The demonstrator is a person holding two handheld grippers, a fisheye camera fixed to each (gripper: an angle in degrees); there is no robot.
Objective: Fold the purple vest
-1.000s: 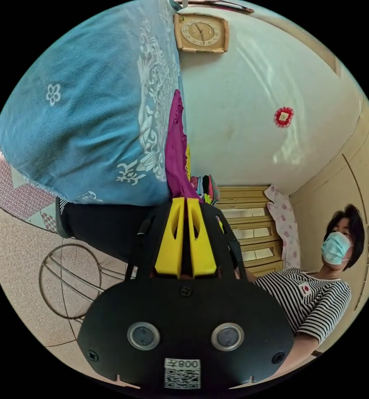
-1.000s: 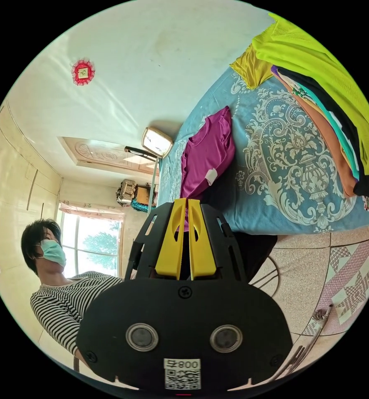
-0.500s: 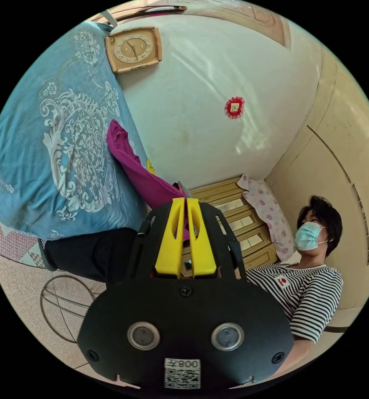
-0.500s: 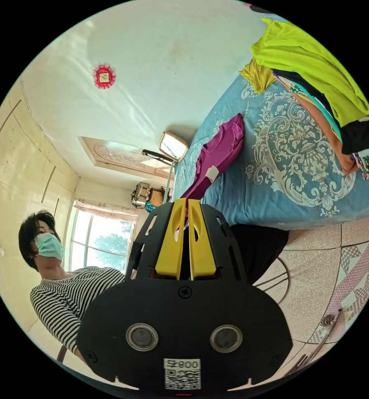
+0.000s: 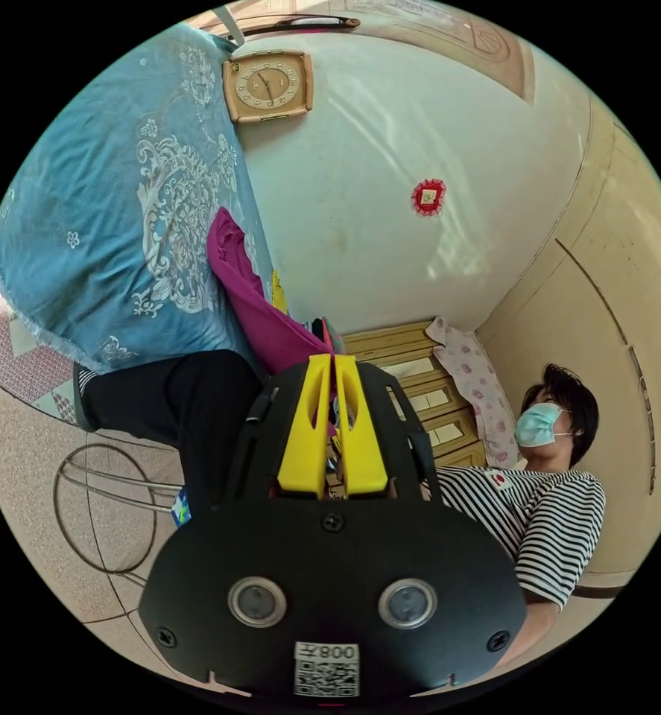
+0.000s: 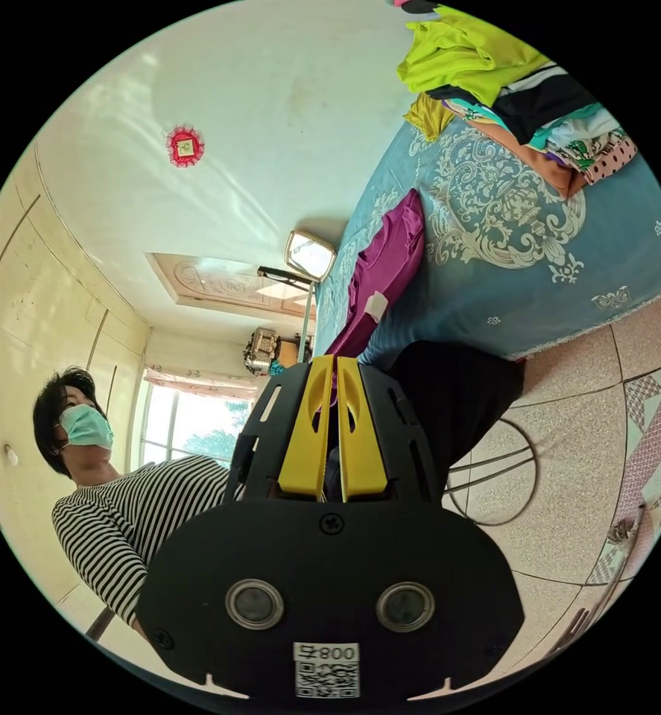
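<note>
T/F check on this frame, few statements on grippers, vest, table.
1. Left gripper is shut on the vest. True.
2. Right gripper is open. False: shut on the vest too.
3. The vest lies folded on the floor. False: it trails from the blue cloth to both grippers.
4. A clothes pile sits on the blue cloth. True.
5. A clock shows in the left gripper view. True.

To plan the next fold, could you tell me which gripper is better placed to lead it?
Neither clearly: the left gripper and right gripper are each shut on an edge of the purple vest, which trails onto the blue cloth. They probably move together.
</note>
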